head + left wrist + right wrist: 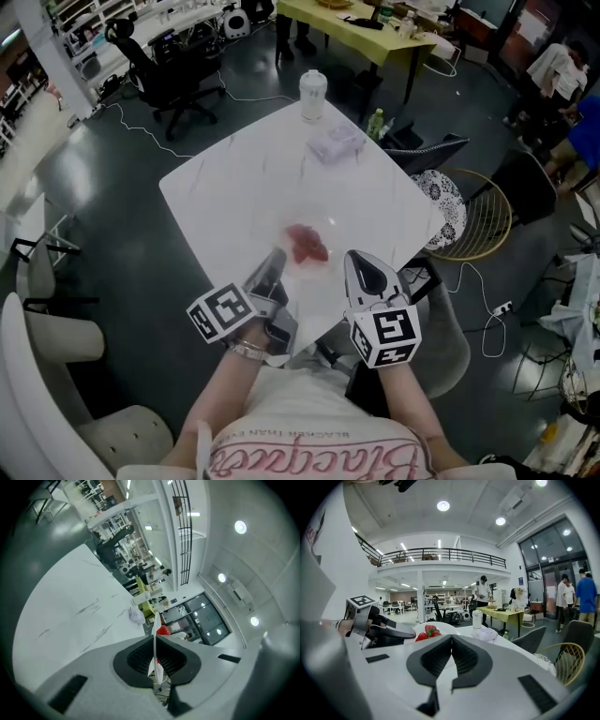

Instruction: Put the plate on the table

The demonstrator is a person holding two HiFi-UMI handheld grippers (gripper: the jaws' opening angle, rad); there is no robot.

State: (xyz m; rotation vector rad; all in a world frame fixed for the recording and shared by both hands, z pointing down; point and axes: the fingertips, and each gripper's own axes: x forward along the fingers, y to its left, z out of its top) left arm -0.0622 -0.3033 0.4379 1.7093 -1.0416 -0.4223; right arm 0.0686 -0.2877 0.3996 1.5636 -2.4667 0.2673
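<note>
- The plate (325, 225) is at the near edge of the white bench (234, 187), right in front of the person, with a little pile of strawberries (307, 244) on it.
- Left gripper (275, 255) has its fingers clamped on the plate's near-left rim. In the left gripper view the rim runs as a thin white line straight between them.
- Right gripper (353, 258) sits just beside the plate on its right, fingers pressed together with nothing that I can see between them.
- Honestly can't tell if the plate is resting flat on the bench or held a bit above it.
- At the far corner of the bench there's a pale jar (312, 94), and a crumpled white bag (336, 142) near it, both well apart from the plate.
</note>
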